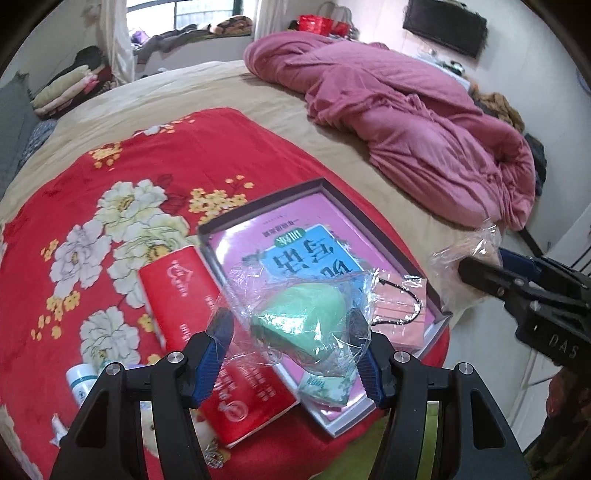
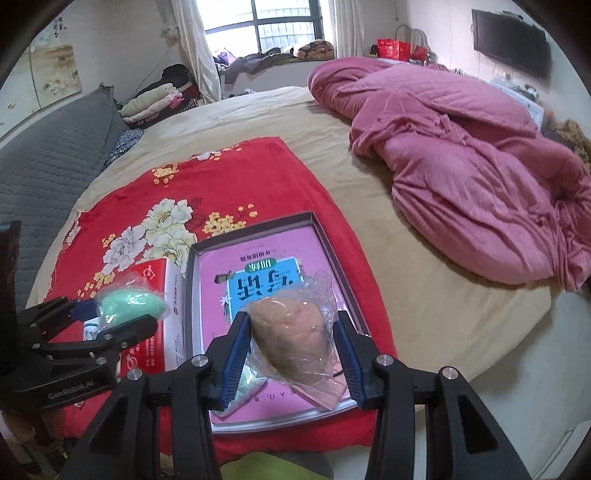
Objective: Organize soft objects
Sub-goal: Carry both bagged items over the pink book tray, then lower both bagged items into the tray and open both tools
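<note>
Bedroom light comes from a barred window [image 2: 273, 26] beyond a wide bed [image 2: 369, 206] covered in a beige sheet, with a rumpled pink quilt [image 2: 472, 166] heaped on its far side. Nearer the cameras, a red floral blanket [image 2: 229, 177] lies spread over the bed, and on it sits a shallow grey tray [image 2: 321, 236] lined with a pink printed sheet; this tray serves as the landmark for everything else.

Just above the tray's near half, the left gripper [image 1: 291, 332] is clamped partway closed on a green soft lump in clear plastic wrap [image 1: 299, 314]. Its blue pads [image 1: 218, 328] press into the crinkled film on both sides, and the bundle hangs clear of the tray floor. Touching the tray's left wall lies a red box [image 1: 177, 280] with white lettering, and a small white bottle [image 1: 79, 380] stands farther left of it.

The right gripper [image 2: 291, 347] also hovers over the tray's near half, closed on a tan soft lump in clear plastic wrap [image 2: 291, 339], with the blue pads squeezing the film at each side. Under it, inside the tray's near right corner, rests a pink face mask [image 1: 399, 306] with a black ear loop, and a small green-patterned packet [image 1: 325, 387] lies in the near left corner.
</note>
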The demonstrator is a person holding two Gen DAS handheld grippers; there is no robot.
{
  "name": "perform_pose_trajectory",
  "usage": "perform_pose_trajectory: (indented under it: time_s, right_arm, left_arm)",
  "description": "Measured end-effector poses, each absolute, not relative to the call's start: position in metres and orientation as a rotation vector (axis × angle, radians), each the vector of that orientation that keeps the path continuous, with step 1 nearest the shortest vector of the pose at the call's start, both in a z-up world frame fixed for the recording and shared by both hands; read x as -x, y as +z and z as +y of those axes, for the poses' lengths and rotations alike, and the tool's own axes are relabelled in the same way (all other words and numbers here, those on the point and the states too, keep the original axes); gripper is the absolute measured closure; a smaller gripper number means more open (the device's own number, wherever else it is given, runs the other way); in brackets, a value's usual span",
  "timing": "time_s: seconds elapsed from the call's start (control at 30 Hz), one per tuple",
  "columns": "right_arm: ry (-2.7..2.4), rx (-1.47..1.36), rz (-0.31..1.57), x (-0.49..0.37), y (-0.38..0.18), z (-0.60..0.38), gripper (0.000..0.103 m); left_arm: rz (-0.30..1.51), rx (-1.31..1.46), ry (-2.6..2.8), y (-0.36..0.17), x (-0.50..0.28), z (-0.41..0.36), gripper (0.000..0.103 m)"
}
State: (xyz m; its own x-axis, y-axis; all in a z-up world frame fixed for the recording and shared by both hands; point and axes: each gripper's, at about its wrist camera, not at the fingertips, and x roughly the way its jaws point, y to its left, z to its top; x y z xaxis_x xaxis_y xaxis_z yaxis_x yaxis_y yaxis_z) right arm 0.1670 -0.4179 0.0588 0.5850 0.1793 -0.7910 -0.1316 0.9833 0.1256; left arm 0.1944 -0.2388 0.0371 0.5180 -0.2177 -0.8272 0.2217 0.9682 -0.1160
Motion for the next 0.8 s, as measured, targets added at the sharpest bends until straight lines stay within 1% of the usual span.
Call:
perform_pose_trajectory:
  time_s: [0.37,0.8]
  right_arm:
    - [0.196,-0.062,1.005,-0.173,0.018,-0.422,0.057]
    - [0.207,-0.095,1.061,-0.174,-0.012,-0.423,0.057]
  left_arm:
    - [1.054,-0.079,-0.272,0.004,-0.212,-0.272,0.039]
    - [1.103,-0.106,-0.279,-0.021,-0.220,-0.282,0.039]
